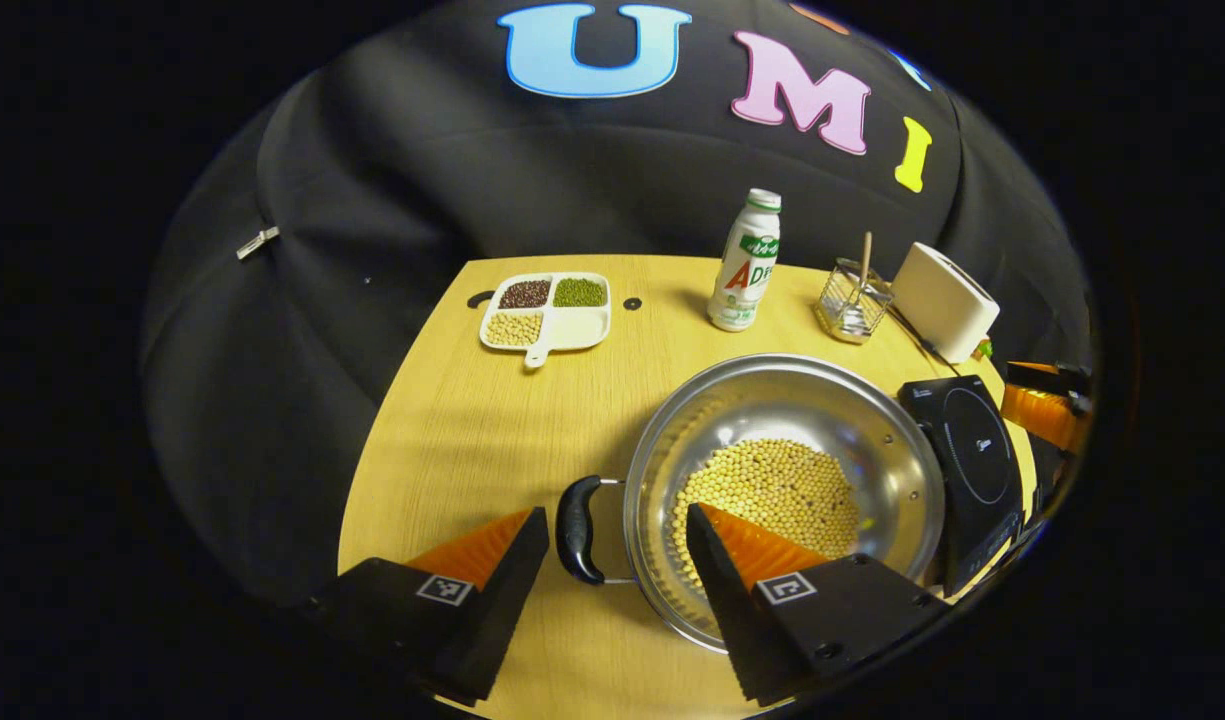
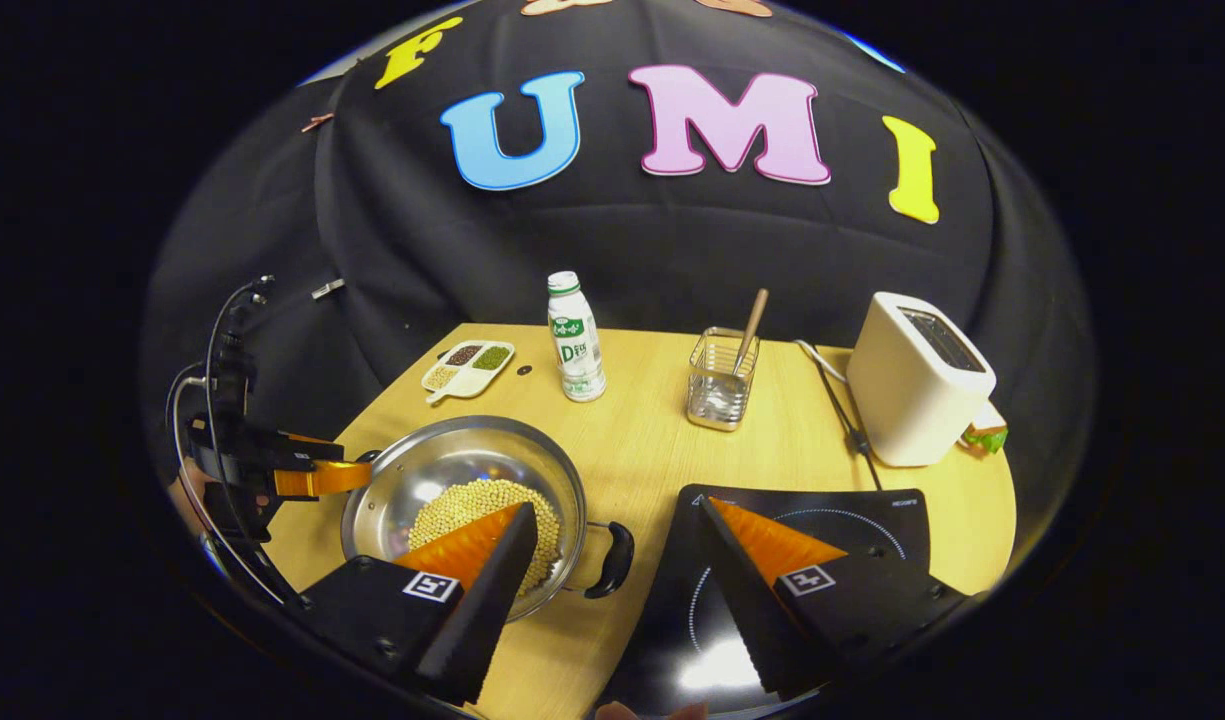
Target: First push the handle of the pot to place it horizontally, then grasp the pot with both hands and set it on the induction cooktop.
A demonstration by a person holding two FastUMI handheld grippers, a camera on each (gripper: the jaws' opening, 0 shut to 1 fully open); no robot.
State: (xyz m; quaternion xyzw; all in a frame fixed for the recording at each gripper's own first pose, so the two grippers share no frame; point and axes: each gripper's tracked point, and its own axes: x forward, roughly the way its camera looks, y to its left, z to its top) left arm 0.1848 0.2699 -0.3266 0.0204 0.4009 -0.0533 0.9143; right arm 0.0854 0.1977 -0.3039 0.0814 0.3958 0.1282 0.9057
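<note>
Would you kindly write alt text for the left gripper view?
The left gripper, open, straddles the black handle of a steel pot holding pale yellow beans on a light wooden table. A black induction cooktop sits beside the pot.

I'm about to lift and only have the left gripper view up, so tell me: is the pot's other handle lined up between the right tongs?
Observer: Yes. In the right gripper view the pot's right handle lies in the gap between the right tongs' fingers, touched by neither.
Operator: Are those tongs open?
Observer: Wide open. One finger hangs over the soybeans, the other over the induction cooktop.
Operator: Is the pot butting against the cooktop?
Observer: No. A strip of bare table shows between the right handle and the cooktop's near edge.
</note>
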